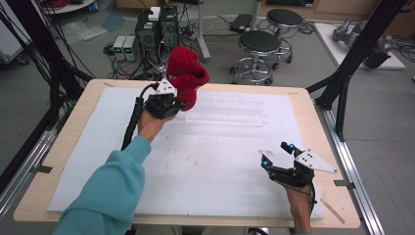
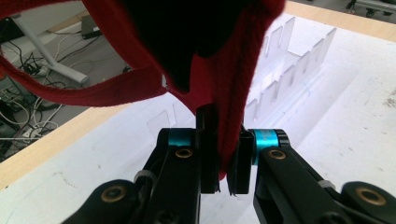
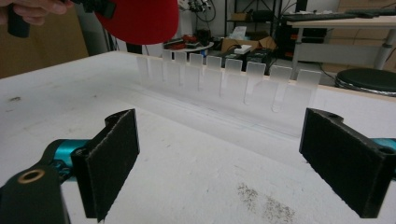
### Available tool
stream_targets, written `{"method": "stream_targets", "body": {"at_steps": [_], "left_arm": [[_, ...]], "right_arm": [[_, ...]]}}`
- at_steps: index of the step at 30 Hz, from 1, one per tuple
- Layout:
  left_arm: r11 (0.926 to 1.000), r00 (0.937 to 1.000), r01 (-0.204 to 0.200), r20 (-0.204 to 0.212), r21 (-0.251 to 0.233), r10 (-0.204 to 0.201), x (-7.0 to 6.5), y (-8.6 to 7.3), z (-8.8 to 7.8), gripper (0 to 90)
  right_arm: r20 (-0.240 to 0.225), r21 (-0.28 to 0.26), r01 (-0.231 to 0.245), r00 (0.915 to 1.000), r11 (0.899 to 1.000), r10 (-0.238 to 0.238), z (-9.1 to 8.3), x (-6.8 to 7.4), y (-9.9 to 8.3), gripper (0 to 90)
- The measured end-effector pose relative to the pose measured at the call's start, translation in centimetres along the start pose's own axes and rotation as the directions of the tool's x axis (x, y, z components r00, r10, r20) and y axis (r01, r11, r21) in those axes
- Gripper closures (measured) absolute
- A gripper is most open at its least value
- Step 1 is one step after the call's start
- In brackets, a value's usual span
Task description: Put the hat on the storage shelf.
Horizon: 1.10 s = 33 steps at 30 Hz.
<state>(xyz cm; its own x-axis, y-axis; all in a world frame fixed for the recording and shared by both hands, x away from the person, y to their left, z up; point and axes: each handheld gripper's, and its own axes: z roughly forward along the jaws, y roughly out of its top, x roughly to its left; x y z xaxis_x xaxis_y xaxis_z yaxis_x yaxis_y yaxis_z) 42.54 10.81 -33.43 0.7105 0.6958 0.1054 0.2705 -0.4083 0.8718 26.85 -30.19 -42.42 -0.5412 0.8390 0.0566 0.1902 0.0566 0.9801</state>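
red cloth [image 2: 219,93] top cut off

red knit cloth [image 1: 187,76] | bunched, held aloft | above clear rack's left end

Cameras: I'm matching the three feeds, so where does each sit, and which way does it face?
High view: above the person's side, facing forward and down on the table; both forearms and tools show.
Left gripper view: on the left tool, looking along jaws shut on the red cloth.
Right gripper view: on the right tool, low, facing the clear rack between open jaws.
All three share the cloth and rack.
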Motion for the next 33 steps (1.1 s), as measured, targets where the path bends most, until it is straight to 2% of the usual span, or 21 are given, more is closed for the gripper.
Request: {"method": "stream_targets", "body": {"at_steps": [3,5,8,13,16,26,27,33], "left_arm": [[0.9995,0.9999,-0.007,-0.015,0.032,0.008,-0.2,-0.3,0.5,85.1],[0.9993,0.9996,-0.011,-0.027,0.035,0.012,-0.3,-0.4,0.9,85.1],[0.9992,0.9993,-0.019,-0.03,0.036,0.02,-0.5,-0.5,1.2,85.1],[0.998,0.9982,-0.031,-0.049,0.054,0.034,-0.6,-0.7,1.6,85.1],[0.9987,0.9987,-0.016,-0.048,0.048,0.019,-0.5,-0.8,1.7,85.1],[0.9991,0.998,-0.004,-0.062,0.042,0.006,-0.7,-0.8,2.1,85.1],[0.999,0.9979,-0.007,-0.065,0.044,0.01,-0.7,-0.8,2.1,85.1],[0.999,0.9968,-0.003,-0.08,0.046,0.007,-0.8,-0.8,2.4,85.1]], "right_arm": [[0.009,-0.005,-0.004,0.9999,1.0,0.004,0.2,0.0,-0.5,11.0],[0.022,0.012,-0.009,0.9997,1.0,0.009,0.4,0.0,-0.7,11.0],[0.031,0.011,0.01,0.9995,1.0,-0.01,0.6,0.3,-0.8,11.0],[0.014,0.006,0.005,0.9999,1.0,-0.005,1.0,0.5,-0.9,11.0],[0.023,0.033,-0.009,0.9997,0.999,0.008,1.2,0.5,-1.1,11.0],[0.049,0.026,-0.001,0.9988,1.0,0.0,0.8,0.3,-1.0,10.9],[0.06,0.018,0.011,0.9981,1.0,-0.012,0.6,0.2,-0.9,11.0],[0.075,0.018,0.001,0.9972,1.0,-0.002,0.6,0.2,-1.0,10.9]]}}
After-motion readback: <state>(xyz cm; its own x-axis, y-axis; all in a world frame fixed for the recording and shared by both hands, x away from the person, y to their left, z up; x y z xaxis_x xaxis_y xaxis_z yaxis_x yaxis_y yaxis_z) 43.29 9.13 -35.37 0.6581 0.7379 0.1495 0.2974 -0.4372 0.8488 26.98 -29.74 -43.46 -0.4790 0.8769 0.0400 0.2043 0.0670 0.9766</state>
